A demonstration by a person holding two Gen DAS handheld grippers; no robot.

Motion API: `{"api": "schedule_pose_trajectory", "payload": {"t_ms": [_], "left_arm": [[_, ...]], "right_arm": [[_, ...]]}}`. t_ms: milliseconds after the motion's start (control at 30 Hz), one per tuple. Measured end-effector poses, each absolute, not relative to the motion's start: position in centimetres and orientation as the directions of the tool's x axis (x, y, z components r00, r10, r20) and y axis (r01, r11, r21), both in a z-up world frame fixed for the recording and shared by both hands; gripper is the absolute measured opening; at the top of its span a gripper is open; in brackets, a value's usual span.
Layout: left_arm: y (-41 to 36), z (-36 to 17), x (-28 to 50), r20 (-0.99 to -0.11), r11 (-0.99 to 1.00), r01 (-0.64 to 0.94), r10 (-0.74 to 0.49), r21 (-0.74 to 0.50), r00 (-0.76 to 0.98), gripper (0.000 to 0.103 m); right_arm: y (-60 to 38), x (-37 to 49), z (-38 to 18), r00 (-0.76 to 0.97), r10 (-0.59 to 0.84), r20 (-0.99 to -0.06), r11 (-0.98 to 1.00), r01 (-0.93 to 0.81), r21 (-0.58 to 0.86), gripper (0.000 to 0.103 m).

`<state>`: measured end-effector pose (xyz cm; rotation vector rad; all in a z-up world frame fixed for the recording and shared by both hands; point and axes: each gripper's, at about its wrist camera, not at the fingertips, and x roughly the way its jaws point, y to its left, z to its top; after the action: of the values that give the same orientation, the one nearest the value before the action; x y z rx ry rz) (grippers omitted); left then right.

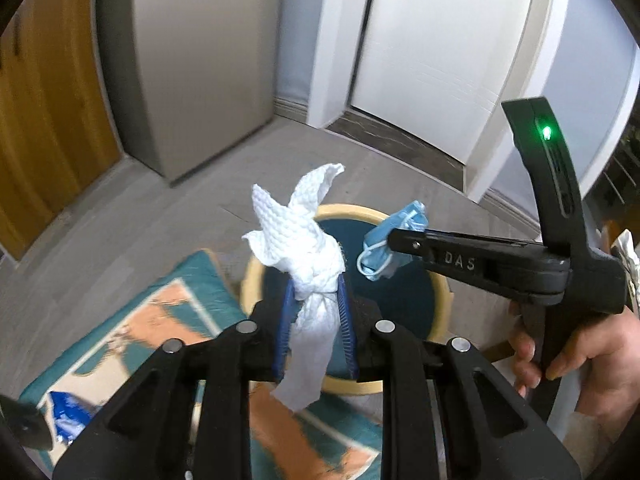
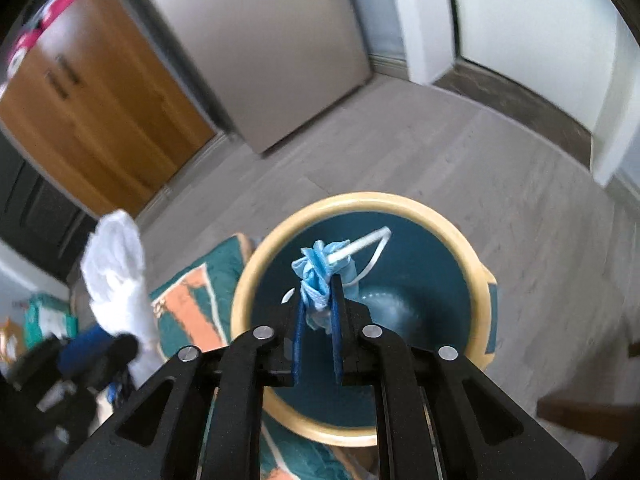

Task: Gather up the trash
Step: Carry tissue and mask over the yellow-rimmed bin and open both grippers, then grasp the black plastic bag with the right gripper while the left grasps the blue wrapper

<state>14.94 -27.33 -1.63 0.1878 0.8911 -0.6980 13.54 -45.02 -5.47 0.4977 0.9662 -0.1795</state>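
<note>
My left gripper (image 1: 316, 284) is shut on a crumpled white paper towel (image 1: 296, 232), which sticks up past the blue pads and hangs down behind them. It hovers at the near left rim of a round bin (image 1: 344, 210) with a cream rim and a teal inside. My right gripper (image 2: 319, 284) hangs over the open bin (image 2: 360, 200) with a crumpled blue face mask (image 2: 320, 264) between its fingertips. The mask touches both pads, and its white ear loop trails to the right. In the left wrist view the right gripper (image 1: 394, 240) reaches in from the right with the mask (image 1: 374, 240) at its tip.
The bin stands on a grey floor beside a teal and orange mat (image 1: 160, 320). A blue wrapper (image 1: 68, 412) lies at the mat's near left corner. A wooden door (image 1: 40, 120), a grey cabinet (image 1: 200, 60) and a white door (image 1: 440, 40) stand behind. A hand (image 1: 580, 360) grips the right tool.
</note>
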Motion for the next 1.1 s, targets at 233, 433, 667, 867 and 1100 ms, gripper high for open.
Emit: {"api": "schedule_pose_trajectory", "payload": {"t_ms": [233,433,667,867,1100], "left_arm": [[-28.3,-3.4,16.4,-0.784,0.792,0.590,-0.462,-0.155,0.415,0.057],[-26.1,-2.7,16.2,-0.777,0.809,0.565,-0.458,-0.163,0.431,0.061],[-21.6,-0.4,14.9,-0.753,0.847,0.510,-0.431,-0.149,0.497,0.088],[-17.3,1.4,13.6,-0.730,0.878,0.460,-0.402,-0.134,0.553,0.097],[-10.0,2.8,12.2,-0.714,0.941,0.326,-0.289,-0.089,0.637,0.097]], "right_arm": [[-47.5,12.8,-6.5,0.570,0.047,-0.820,0.789,0.482,0.381,0.041],[-47.3,13.2,-6.4,0.573,0.038,-0.819,0.793,0.481,0.373,0.060],[-46.1,12.5,-5.4,0.613,0.007,-0.790,0.822,0.446,0.354,0.096],[-44.8,12.3,-5.2,0.585,-0.028,-0.811,0.847,0.445,0.292,0.097],[-41.4,12.1,-3.9,0.600,-0.036,-0.799,0.905,0.358,0.228,0.098]]}}
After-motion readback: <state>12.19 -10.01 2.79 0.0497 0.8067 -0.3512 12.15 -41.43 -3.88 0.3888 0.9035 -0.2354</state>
